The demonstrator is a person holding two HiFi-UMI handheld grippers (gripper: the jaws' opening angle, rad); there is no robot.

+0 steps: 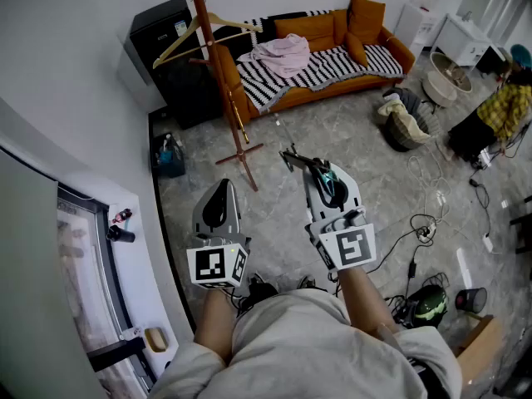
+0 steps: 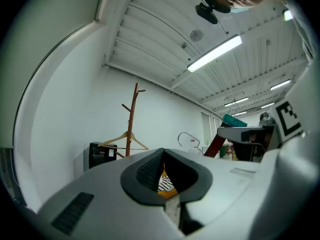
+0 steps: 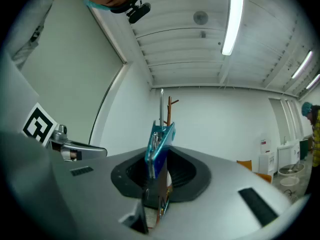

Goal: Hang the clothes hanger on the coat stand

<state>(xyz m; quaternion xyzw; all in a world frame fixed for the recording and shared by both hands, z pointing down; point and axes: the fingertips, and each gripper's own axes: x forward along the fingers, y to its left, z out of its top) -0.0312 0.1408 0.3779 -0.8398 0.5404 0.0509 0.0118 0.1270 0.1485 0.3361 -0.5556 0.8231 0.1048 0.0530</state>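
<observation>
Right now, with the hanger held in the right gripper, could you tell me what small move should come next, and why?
Probably carry the right gripper forward and up toward the coat stand. Its jaws clamp the teal-clipped hanger, metal hook pointing ahead, and the stand is apart from it across the floor. A wooden hanger already hangs there, so aim for a free peg.

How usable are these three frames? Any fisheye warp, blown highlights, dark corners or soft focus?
Head view: evenly lit and sharp, but the wide-angle warp tilts the coat stand and curves the walls. Left gripper view: strong fisheye, black corners, ceiling light strip blown out. Right gripper view: same dark corners, overhead tube light glaring, clothes hanger slightly soft up close.
</observation>
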